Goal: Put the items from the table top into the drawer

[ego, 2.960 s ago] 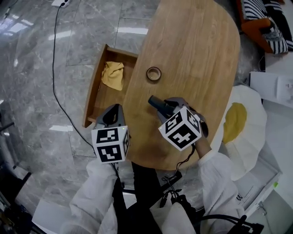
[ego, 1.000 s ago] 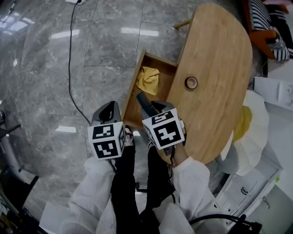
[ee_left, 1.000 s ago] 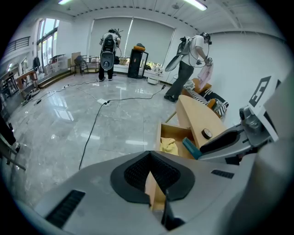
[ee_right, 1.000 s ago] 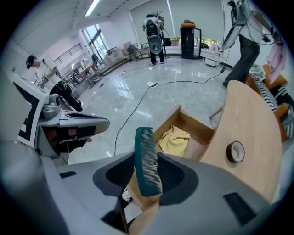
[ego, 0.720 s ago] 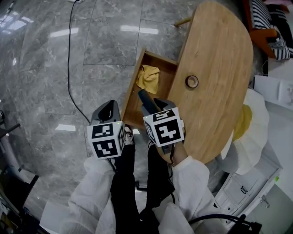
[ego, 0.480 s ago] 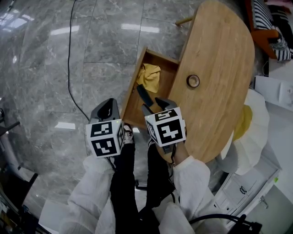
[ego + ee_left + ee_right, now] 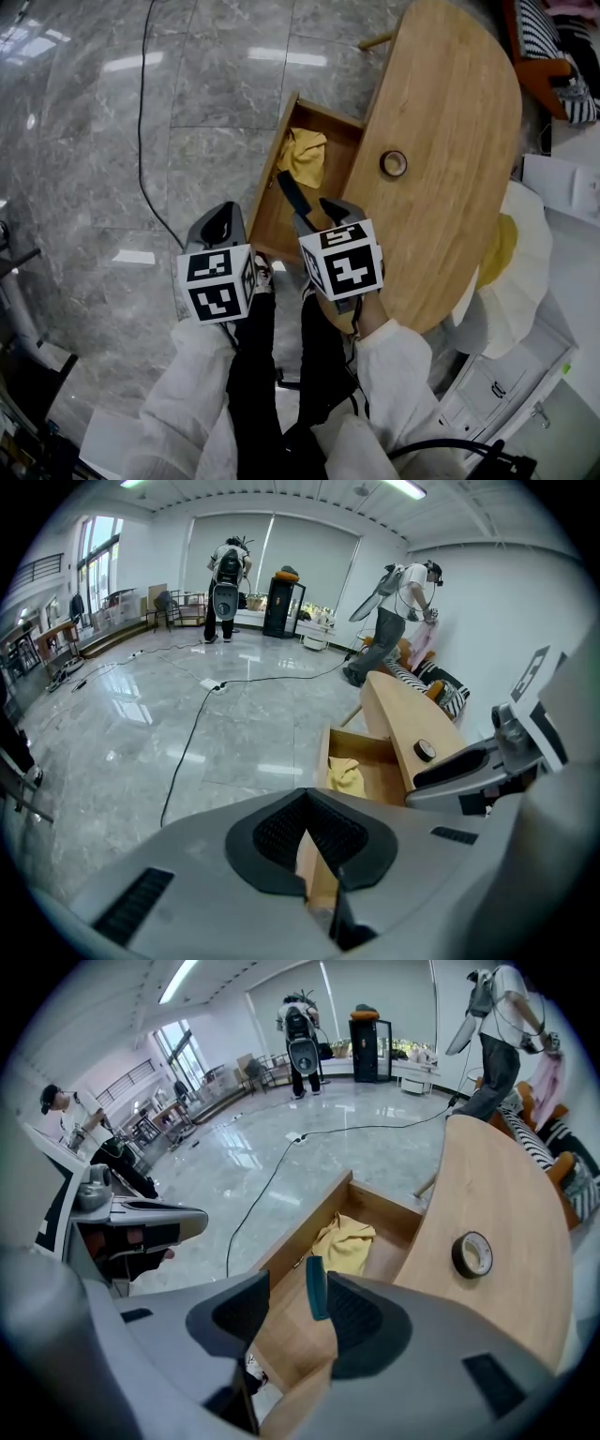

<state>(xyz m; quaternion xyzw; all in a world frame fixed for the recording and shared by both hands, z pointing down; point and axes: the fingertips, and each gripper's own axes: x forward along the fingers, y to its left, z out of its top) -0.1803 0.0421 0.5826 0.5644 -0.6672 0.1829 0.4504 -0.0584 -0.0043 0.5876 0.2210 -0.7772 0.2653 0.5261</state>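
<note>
Teal strip (image 7: 317,1288) leans on one pad between the right gripper's (image 7: 292,1290) fingers, which have just been opening, over the drawer (image 7: 302,1225). Better to lift straight up, so it drops free. Left gripper (image 7: 305,803) fingers are closed, empty. Head view shows the strip only dark; the tape (image 7: 394,163) waits at two o'clock on the surface (image 7: 450,141).

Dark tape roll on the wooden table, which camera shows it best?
The right gripper view: the dark tape roll appears largest there, its hollow centre clear. The head view shows it from above, smaller. The left gripper view shows it only as a tiny dark disc.
</note>
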